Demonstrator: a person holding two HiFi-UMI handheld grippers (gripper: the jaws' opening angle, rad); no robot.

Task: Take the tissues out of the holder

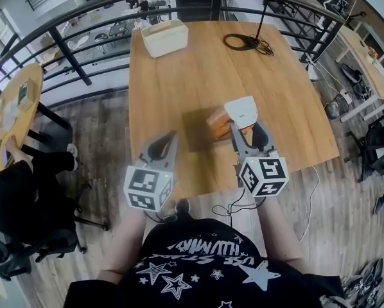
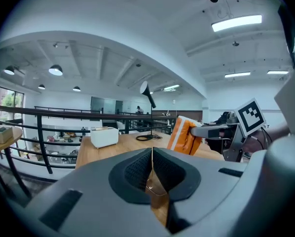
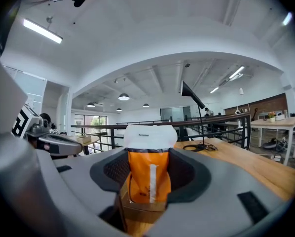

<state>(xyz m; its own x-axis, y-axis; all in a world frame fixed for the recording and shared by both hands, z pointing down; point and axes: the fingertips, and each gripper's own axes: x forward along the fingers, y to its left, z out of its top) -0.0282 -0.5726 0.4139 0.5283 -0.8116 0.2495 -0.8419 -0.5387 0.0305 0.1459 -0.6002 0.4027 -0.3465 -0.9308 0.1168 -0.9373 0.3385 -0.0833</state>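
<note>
Right now your right tool (image 3: 148,166) is clamped on the orange tissue pack (image 3: 148,181), one pad on each side of it, with the pack's white upper end sticking out above the jaws. The wooden holder (image 3: 137,210) sits directly below it on the tabletop (image 1: 198,76). From the right gripper view, the pack's lower end looks level with or just inside the holder's mouth, and I cannot tell whether it has fully cleared. Your left tool (image 2: 152,168) is closed with nothing between its pads. It sits off to the left of the holder, apart from it, and is not bracing anything. That is the main risk as I judge it: the holder looks light and nothing pins it down, so if the pack drags on the rim as you lift, the holder could ride up with it. It could then tip or skid across the tabletop. The second risk is the grip itself. The wrapper is soft and slick, and the pads squeeze a body that can compress, so a quick pull or a twist could let the pack slide out and drop back in. Pulling at an angle would make both more likely, because the pack's corner would wedge against the holder's wall. The white box (image 1: 165,37) and the coiled cable (image 1: 246,42) at the far end are well clear.
</note>
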